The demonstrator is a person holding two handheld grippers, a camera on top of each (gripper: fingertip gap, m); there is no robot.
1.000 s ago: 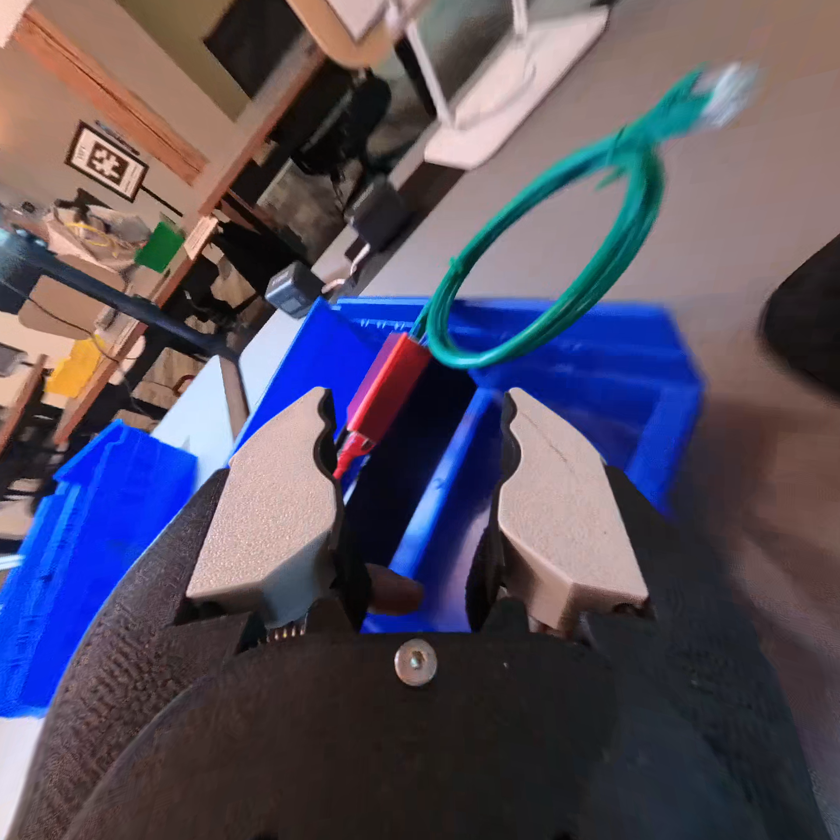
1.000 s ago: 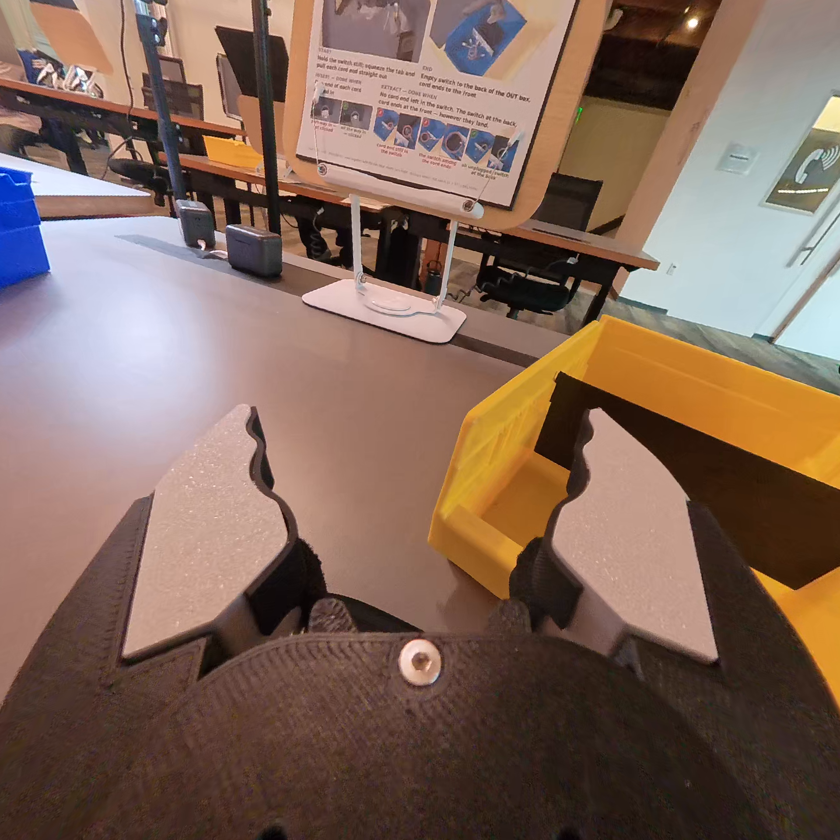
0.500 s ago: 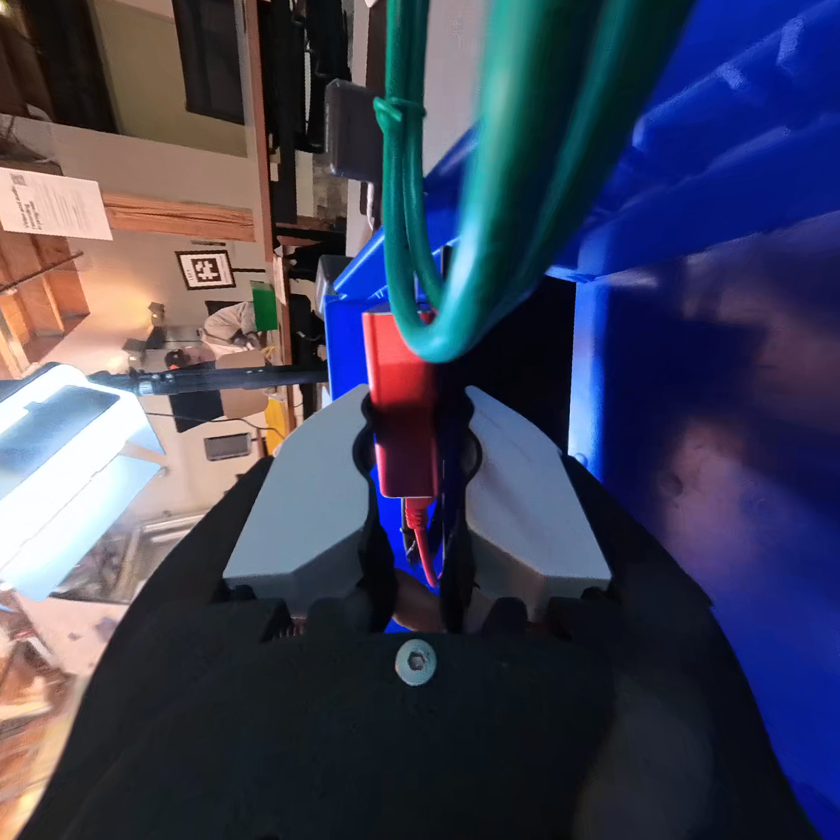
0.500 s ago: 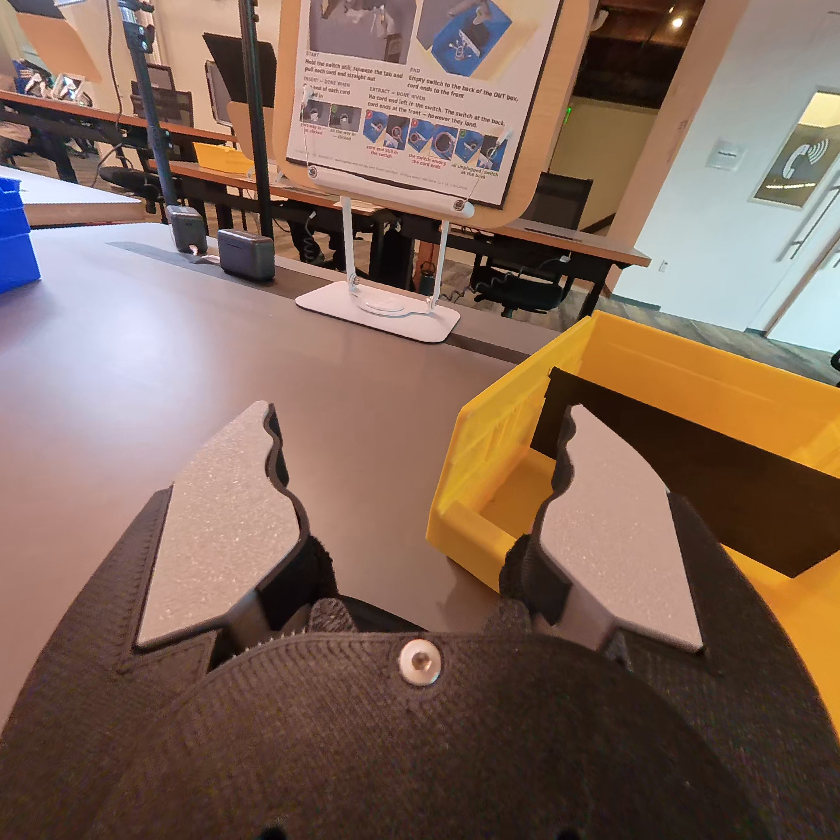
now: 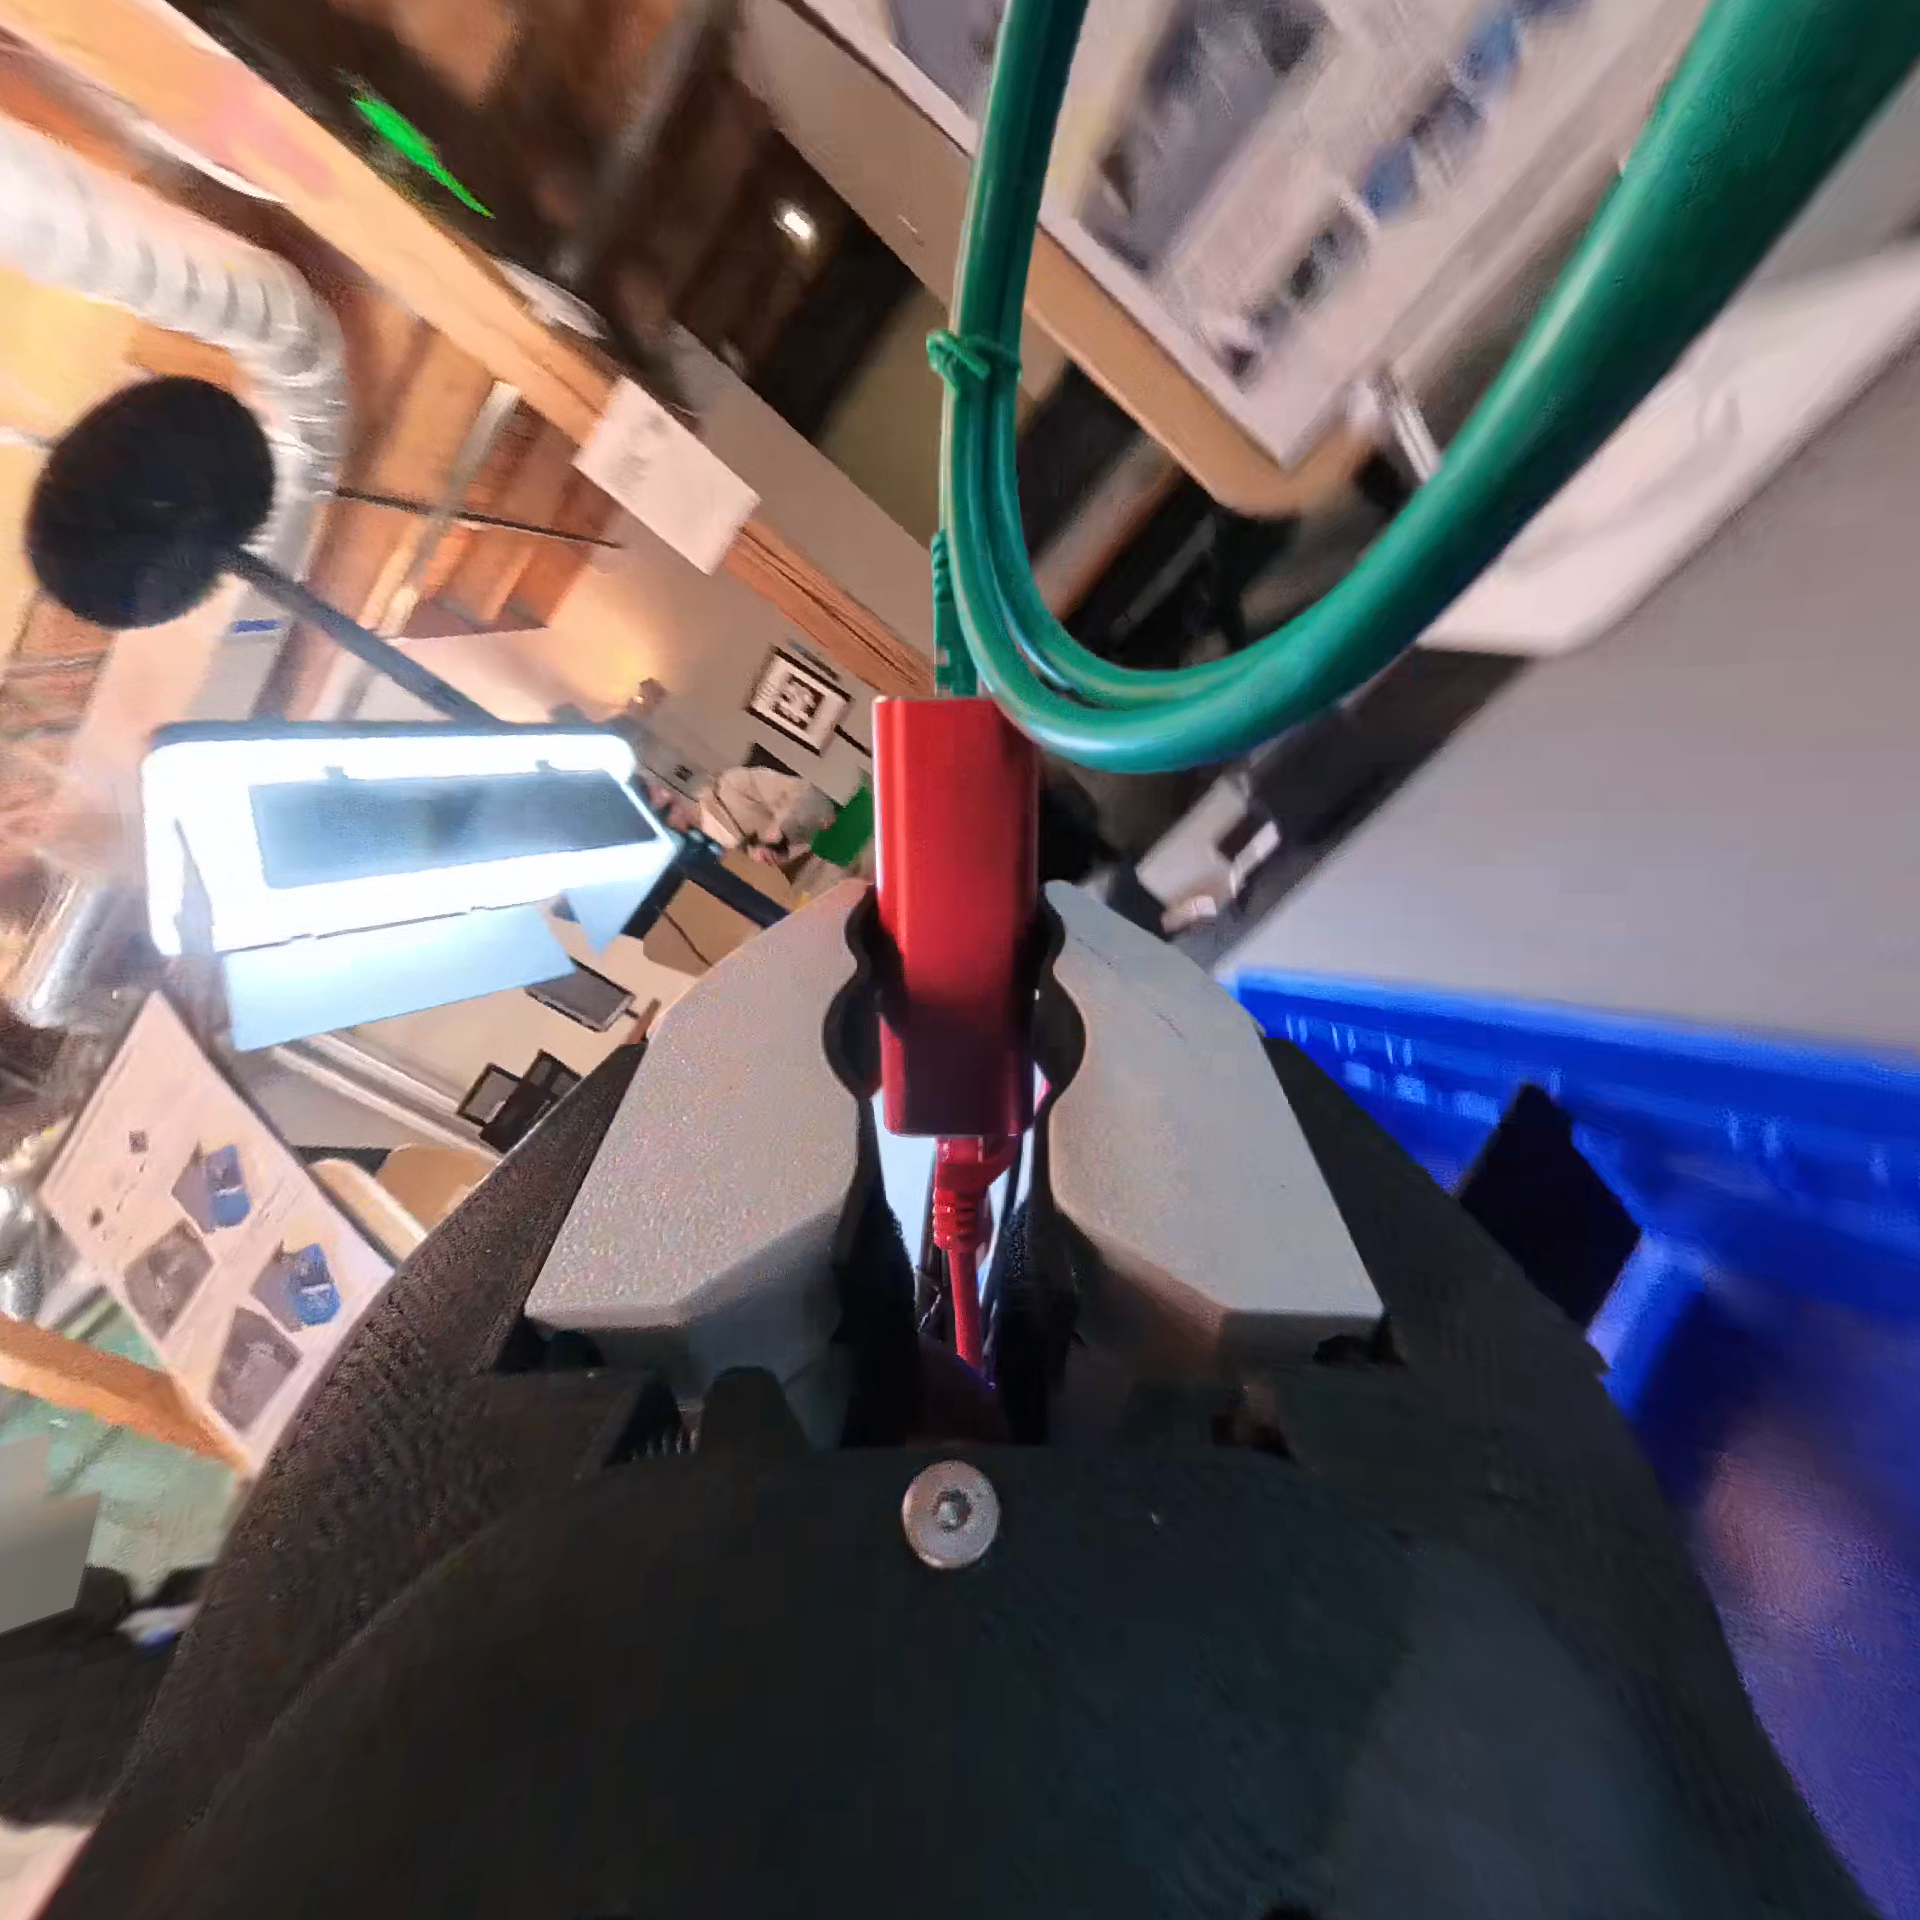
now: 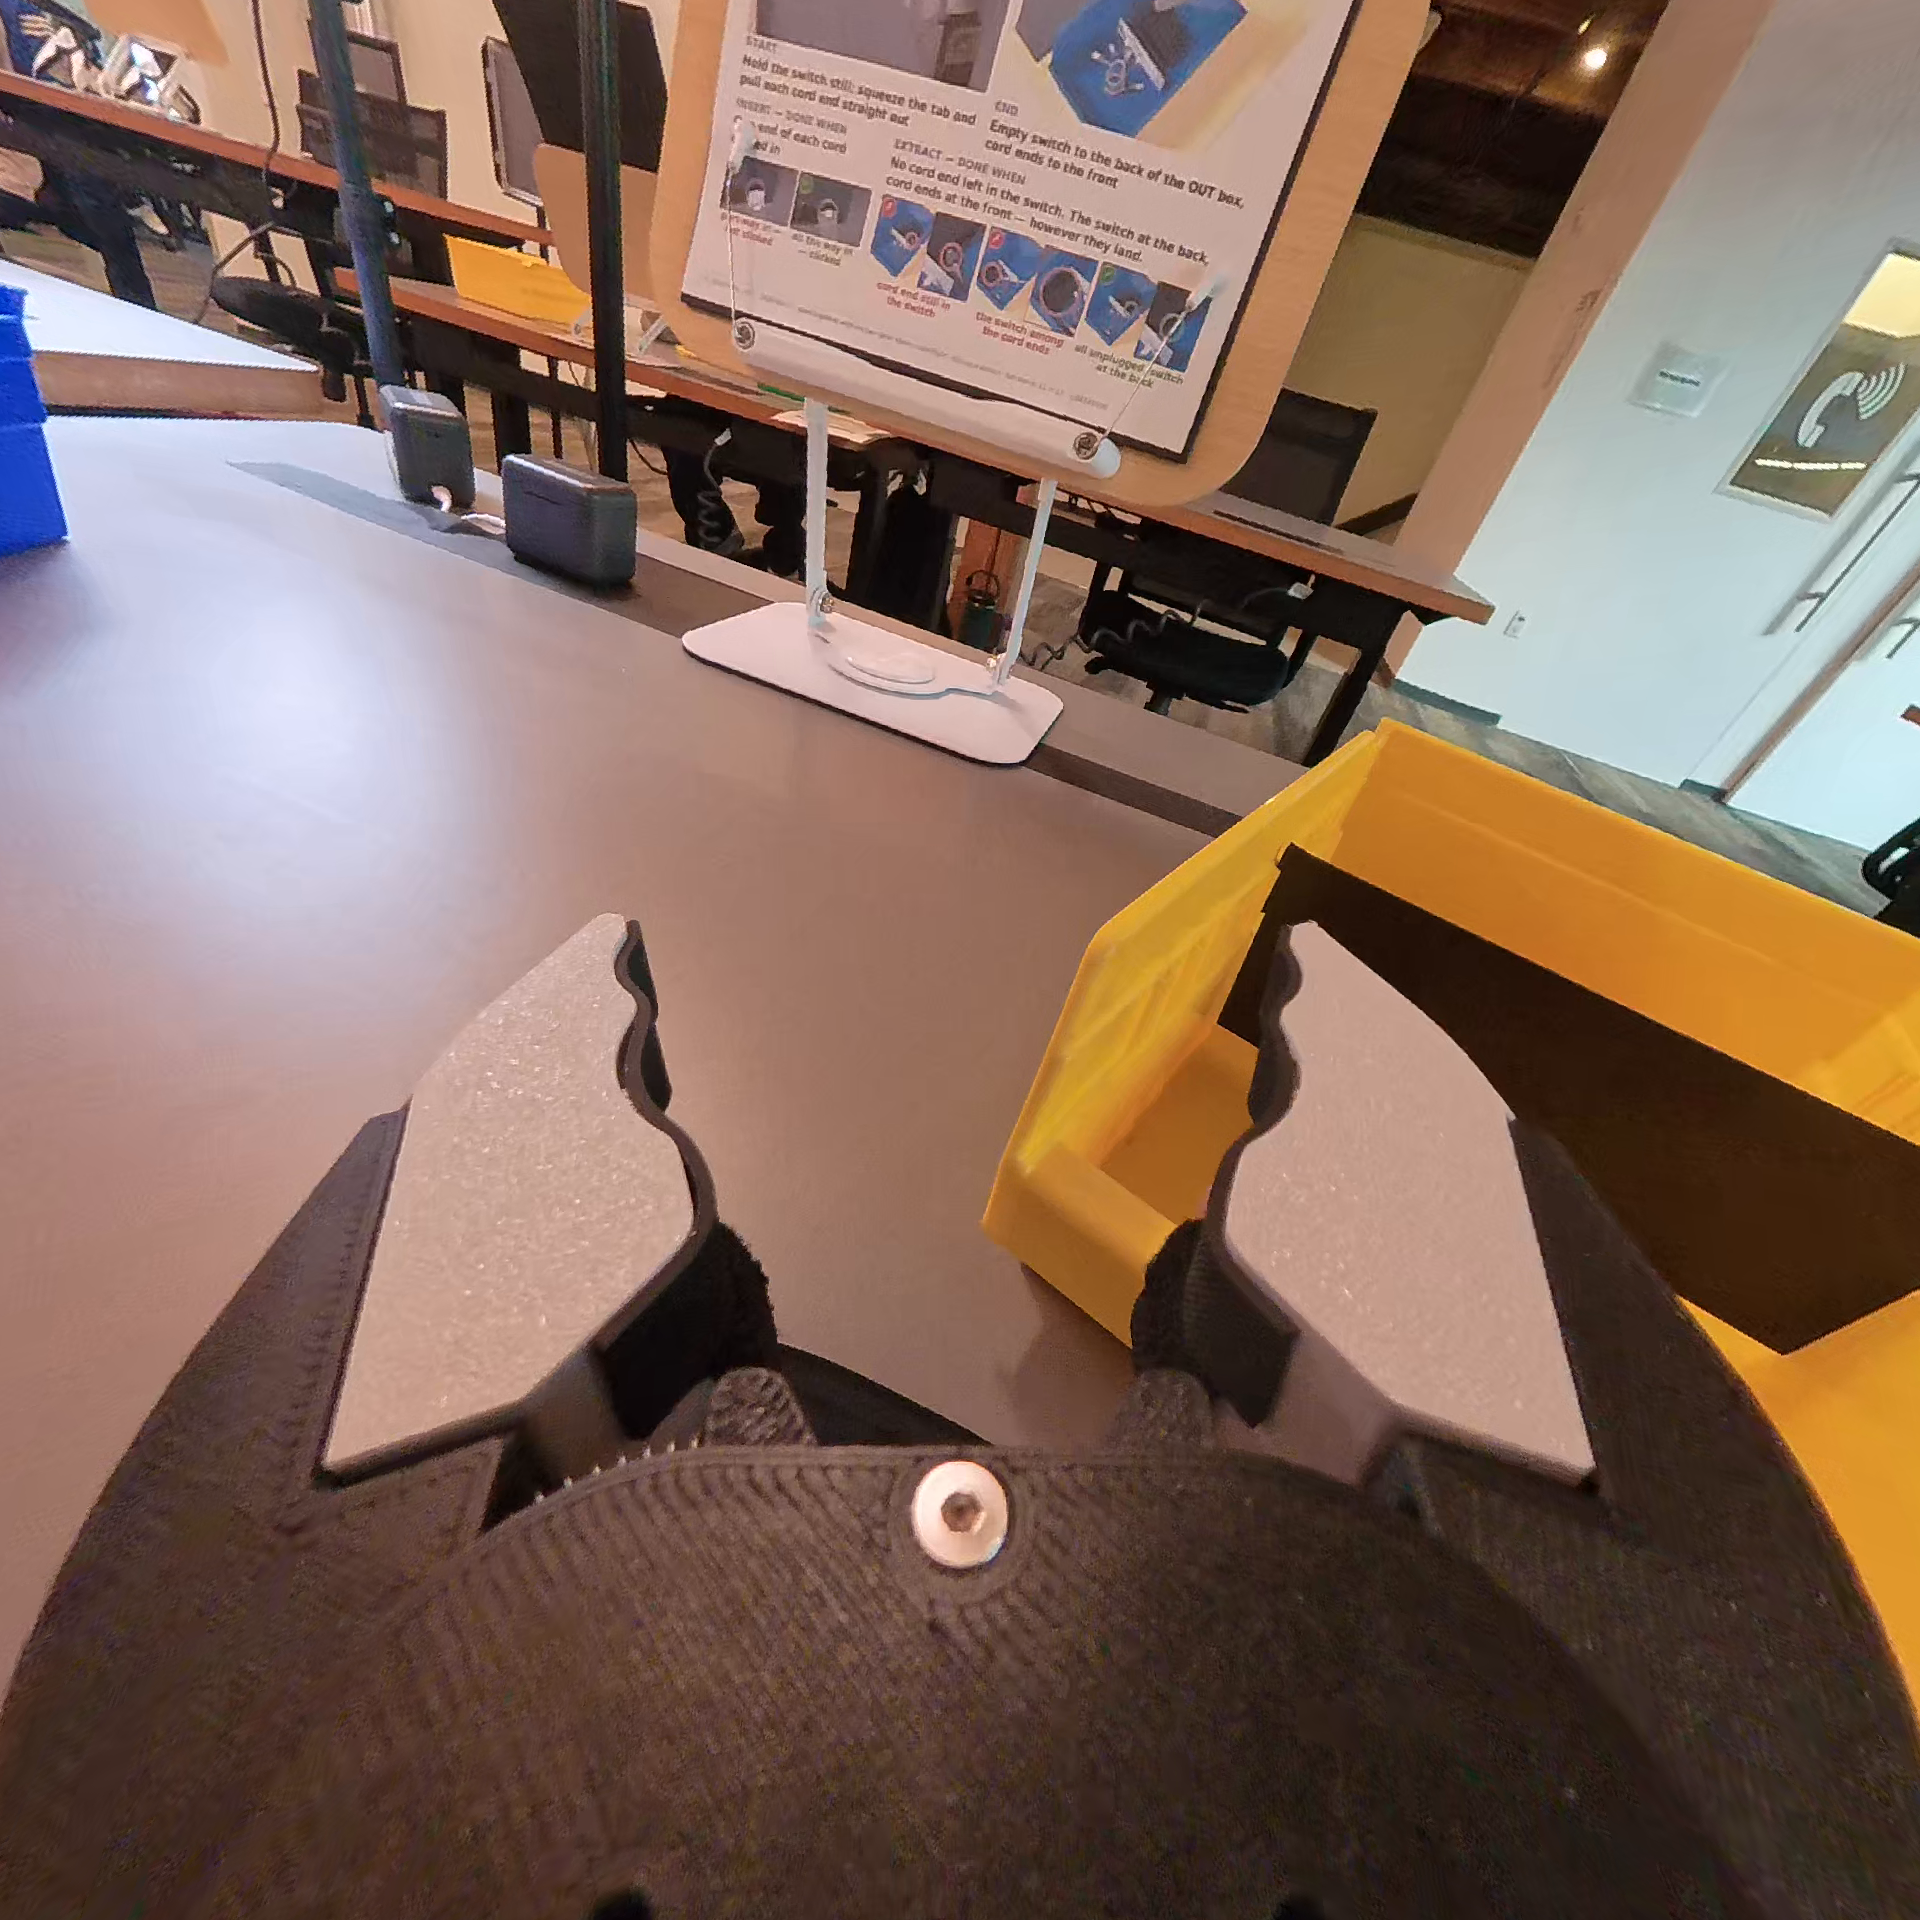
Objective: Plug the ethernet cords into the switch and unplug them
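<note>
Grey bench (image 6: 416, 831) carries a yellow bin (image 6: 1558, 862) by the right gripper (image 6: 956, 1049), whose fingers are spread, holding nothing; blue bin (image 5: 1662, 1091) sits below the left. Left gripper (image 5: 956, 935) is clamped on the small red switch (image 5: 951, 883), held aloft. Looped green cord (image 5: 1299, 665) stays plugged in on top, a red cord (image 5: 961, 1226) below. Switch looks light, rigid and slick: hold its flat sides. Cords are floppy, so pinch at the plug.
</note>
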